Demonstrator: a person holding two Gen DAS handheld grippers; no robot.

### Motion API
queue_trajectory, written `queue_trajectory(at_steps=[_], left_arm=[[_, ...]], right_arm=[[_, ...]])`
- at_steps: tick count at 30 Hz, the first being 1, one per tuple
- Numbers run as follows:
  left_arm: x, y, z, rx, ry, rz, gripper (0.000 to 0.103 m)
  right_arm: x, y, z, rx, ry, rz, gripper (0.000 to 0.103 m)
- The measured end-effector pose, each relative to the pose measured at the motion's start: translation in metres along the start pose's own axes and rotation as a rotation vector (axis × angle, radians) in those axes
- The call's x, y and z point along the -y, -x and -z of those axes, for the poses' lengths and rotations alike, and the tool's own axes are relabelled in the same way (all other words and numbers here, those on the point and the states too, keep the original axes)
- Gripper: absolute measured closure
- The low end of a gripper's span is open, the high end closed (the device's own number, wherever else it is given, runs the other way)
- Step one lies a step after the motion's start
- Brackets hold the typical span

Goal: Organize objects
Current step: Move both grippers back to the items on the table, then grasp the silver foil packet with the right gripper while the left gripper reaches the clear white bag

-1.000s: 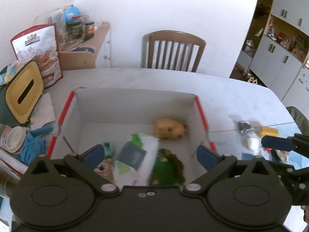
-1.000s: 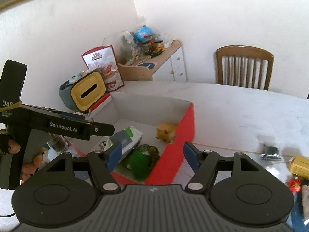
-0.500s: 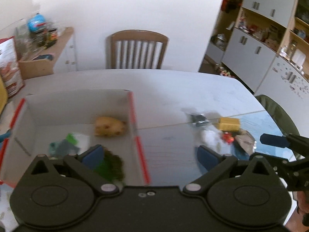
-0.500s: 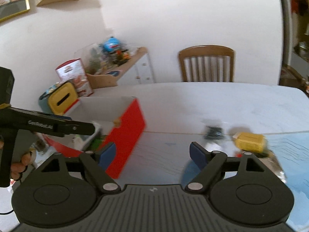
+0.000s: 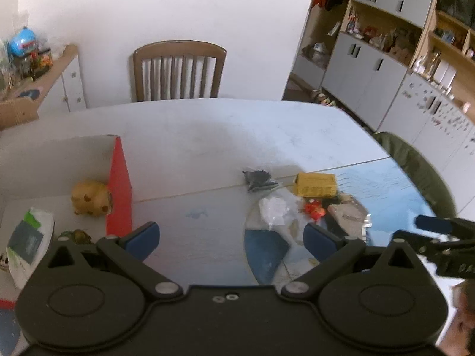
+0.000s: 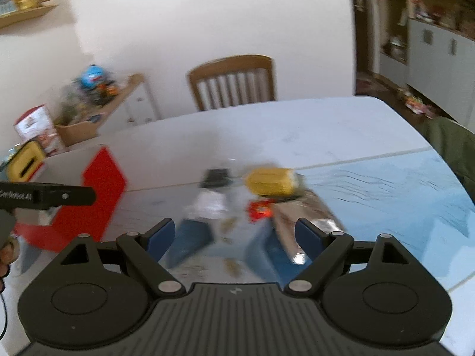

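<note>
A red-sided cardboard box (image 5: pixel 118 190) stands at the left of the table and holds a yellow spotted toy (image 5: pixel 90 198), a white and green packet (image 5: pixel 28 238) and a green item (image 5: pixel 74 235). A loose heap lies to its right: a yellow packet (image 5: pixel 316 184), a black pouch (image 5: pixel 256 178), a clear bag with white contents (image 5: pixel 276 209), a small red wrapper (image 5: pixel 314 209) and a silver foil pack (image 5: pixel 347 215). My left gripper (image 5: pixel 230 241) is open and empty, hovering short of the heap. My right gripper (image 6: pixel 233 237) is open and empty over the blurred heap, near the yellow packet (image 6: pixel 270 181).
A wooden chair (image 5: pixel 178 71) stands at the table's far side. A sideboard (image 5: pixel 38 95) with jars is at the back left, cupboards (image 5: pixel 371 68) at the right. A blue mat (image 6: pixel 400 190) covers the table's right part. A green chair back (image 5: pixel 415 172) sits at the right edge.
Both grippers have swung right, away from the box and toward the heap of loose items. The box has slid to the left edge of both views. Both stay open and empty.
</note>
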State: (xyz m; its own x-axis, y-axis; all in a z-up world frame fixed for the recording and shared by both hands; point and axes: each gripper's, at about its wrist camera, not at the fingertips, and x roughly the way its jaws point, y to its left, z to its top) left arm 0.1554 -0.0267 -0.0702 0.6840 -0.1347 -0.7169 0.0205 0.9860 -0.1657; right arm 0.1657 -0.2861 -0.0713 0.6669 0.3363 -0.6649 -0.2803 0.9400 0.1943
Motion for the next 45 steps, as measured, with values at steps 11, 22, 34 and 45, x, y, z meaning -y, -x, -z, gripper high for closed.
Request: queue_trajectory(at_steps=[11,22,34,45], left_arm=[[0.029,-0.064,-0.008,-0.062,0.012,0.003,0.0],[0.056,-0.122,-0.012,-0.123,-0.027,0.005,0.0],[0.066,-0.166,-0.013,-0.158,-0.064,-0.009,0.001],[0.071,-0.182,-0.008,-0.157,-0.103,-0.031,0.019]], right_arm=[[0.045,-0.042,-0.003,-0.062,0.002,0.043,0.015],[0.055,-0.09,-0.011,-0.126,0.114,-0.006,0.015],[0.064,-0.129,-0.014,-0.174,0.18,-0.044,0.015],[0.066,-0.151,-0.009,-0.187,0.197,-0.04,0.015]])
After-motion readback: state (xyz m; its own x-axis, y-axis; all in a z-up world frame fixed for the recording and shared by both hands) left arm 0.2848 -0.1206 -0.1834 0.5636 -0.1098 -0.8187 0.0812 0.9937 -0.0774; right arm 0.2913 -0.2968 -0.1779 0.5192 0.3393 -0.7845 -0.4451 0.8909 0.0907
